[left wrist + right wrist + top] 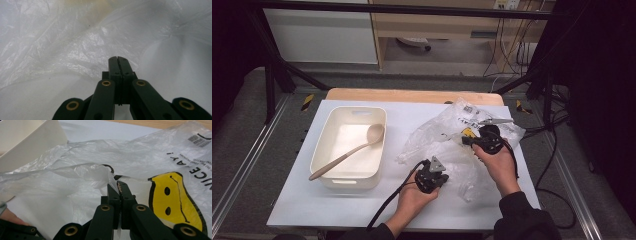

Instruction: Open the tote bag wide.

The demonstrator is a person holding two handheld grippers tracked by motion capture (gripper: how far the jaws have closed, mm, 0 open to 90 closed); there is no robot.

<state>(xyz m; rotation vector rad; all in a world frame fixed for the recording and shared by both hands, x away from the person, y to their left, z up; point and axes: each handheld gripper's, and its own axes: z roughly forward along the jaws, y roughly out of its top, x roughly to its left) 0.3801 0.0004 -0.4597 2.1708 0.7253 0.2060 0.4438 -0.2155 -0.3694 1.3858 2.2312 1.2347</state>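
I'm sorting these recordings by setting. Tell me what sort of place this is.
Probably a lab or workshop recording station, not a home. A white table stands inside a black metal frame, cables trail over the floor, and each hand holds a gripper, left and right, working a plastic bag.

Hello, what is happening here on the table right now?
A person holds a gripper in each hand and works on a clear plastic bag on the white table. The right gripper is shut on the plastic bag; the left gripper is shut at its folds. To the left, a wooden spoon rests in a cream tub.
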